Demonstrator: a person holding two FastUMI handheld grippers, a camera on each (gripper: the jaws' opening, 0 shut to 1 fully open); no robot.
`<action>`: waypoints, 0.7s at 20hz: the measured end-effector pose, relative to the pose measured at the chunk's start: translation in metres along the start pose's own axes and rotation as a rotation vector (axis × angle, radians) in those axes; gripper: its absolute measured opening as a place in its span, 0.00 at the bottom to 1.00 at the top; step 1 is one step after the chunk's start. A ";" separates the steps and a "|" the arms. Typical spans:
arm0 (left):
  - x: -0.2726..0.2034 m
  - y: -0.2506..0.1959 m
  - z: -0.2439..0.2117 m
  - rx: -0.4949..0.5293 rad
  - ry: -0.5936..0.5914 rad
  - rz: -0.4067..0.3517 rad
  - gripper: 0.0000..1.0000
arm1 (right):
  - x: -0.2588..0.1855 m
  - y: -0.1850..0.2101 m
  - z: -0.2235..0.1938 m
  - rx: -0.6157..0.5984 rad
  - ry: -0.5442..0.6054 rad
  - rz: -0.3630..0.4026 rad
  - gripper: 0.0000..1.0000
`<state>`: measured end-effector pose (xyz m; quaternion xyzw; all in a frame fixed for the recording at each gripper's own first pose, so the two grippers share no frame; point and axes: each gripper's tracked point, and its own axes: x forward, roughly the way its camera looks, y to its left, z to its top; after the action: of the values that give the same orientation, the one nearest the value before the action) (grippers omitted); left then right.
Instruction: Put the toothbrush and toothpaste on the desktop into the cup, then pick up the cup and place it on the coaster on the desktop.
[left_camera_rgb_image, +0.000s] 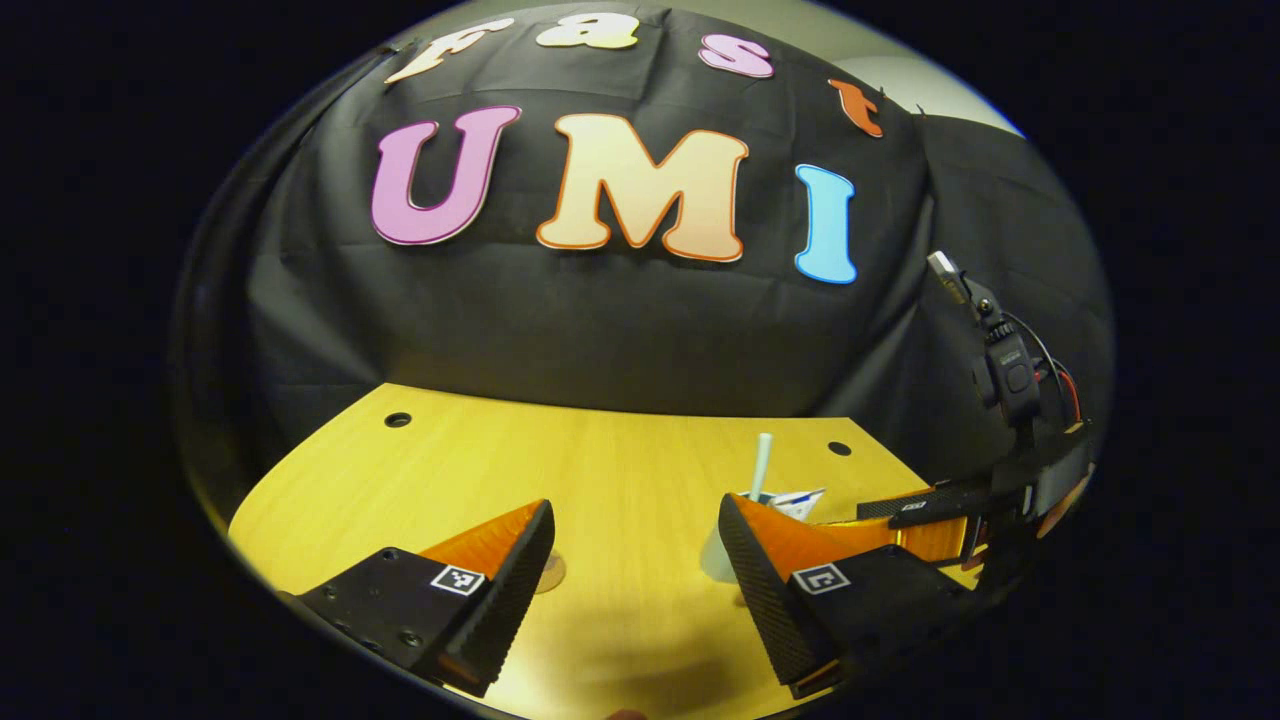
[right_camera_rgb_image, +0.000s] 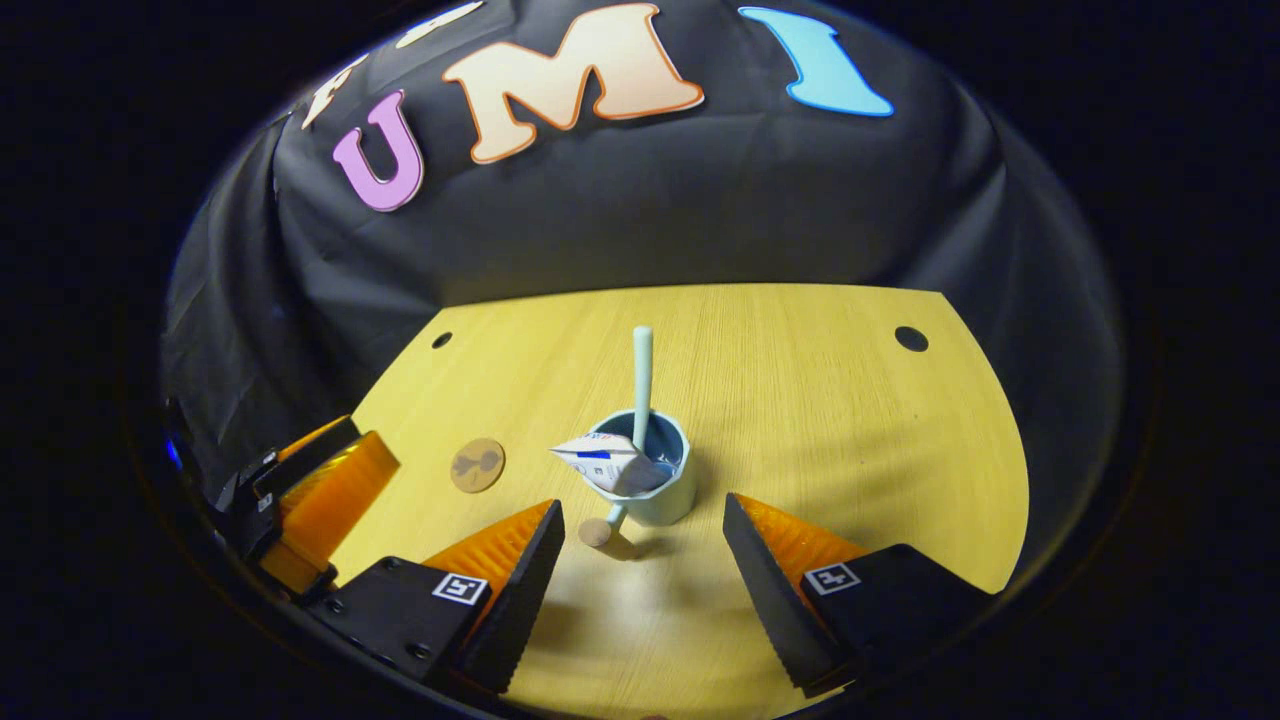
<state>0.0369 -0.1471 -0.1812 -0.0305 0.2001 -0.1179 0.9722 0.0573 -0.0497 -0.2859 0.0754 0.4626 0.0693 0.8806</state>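
We see the desk (right_camera_rgb_image: 800, 400) first, a wide yellow wood top w/ dark round holes near its back edge, the black cloth wall behind it. On it, approx. mid-desk in the right gripper view, stands the cup (right_camera_rgb_image: 660, 500), upright, pale blue-green outside and darker inside. The toothbrush (right_camera_rgb_image: 642, 370) stands in the cup, handle sticking straight up above the rim; the toothpaste (right_camera_rgb_image: 598, 458) is in the cup too, its crimped white end leaning out over the left rim. The right gripper (right_camera_rgb_image: 640, 560) sits low just in front of the cup, jaws spread wide, nothing between them, fingers apart from the cup on both sides. The left gripper (left_camera_rgb_image: 635, 560) also has its jaws spread wide and holds nothing; in its own view the cup (left_camera_rgb_image: 715, 560) is partly hidden behind its right-hand finger. The coaster (right_camera_rgb_image: 477, 465), a small brown disc, lies flat on the desk left of the cup, well apart from it. A smaller round brown thing (right_camera_rgb_image: 595, 532) sits by the cup's base; we can't tell what it is.
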 end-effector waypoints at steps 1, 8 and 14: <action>-0.004 0.009 0.001 -0.004 -0.004 0.011 0.95 | 0.004 0.004 -0.003 0.011 0.027 -0.003 0.94; -0.029 0.066 0.001 0.015 -0.028 0.094 0.95 | 0.041 0.013 -0.029 0.086 0.249 -0.036 0.94; -0.042 0.112 -0.010 -0.013 -0.005 0.156 0.95 | 0.070 0.010 -0.044 0.060 0.378 -0.084 0.97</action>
<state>0.0197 -0.0286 -0.1867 -0.0212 0.2003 -0.0404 0.9787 0.0597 -0.0230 -0.3651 0.0678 0.6245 0.0319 0.7774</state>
